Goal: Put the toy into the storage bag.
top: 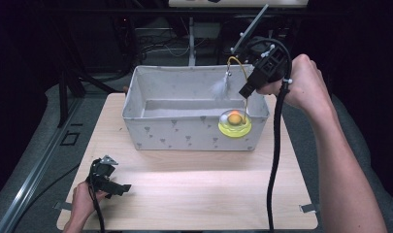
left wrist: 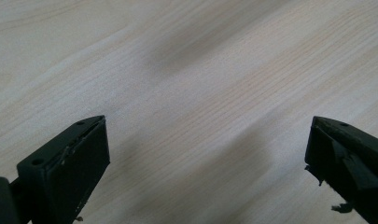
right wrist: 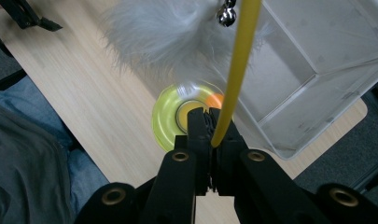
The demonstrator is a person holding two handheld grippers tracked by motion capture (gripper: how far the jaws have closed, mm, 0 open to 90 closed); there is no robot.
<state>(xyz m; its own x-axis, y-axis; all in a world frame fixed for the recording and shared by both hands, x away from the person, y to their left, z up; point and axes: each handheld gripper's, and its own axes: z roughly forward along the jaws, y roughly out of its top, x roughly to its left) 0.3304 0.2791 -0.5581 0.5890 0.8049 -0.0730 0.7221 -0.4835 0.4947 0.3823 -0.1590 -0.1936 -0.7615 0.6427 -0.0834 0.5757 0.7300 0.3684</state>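
Observation:
A cat toy hangs from my right gripper (top: 246,92) above the front right corner of the fabric box (top: 184,133). It has a yellow-green disc base (top: 235,126) with an orange ball (top: 235,118), a curved yellow wire (top: 242,72) and a white feather (top: 219,87). In the right gripper view the right gripper (right wrist: 213,127) is shut on the yellow wire (right wrist: 238,60), with the feather (right wrist: 163,32), a small bell (right wrist: 226,14) and the blurred disc (right wrist: 165,122) beyond. My left gripper (top: 122,188) rests at the table's front left. In its own view it (left wrist: 207,126) stands open over bare wood.
The grey-white box (right wrist: 317,70) is open-topped, and what I can see of its inside holds nothing. The wooden table (top: 199,194) stretches in front of it. A cable (top: 274,160) trails from the right gripper across the table's right side. Dark stands and cables sit behind the box.

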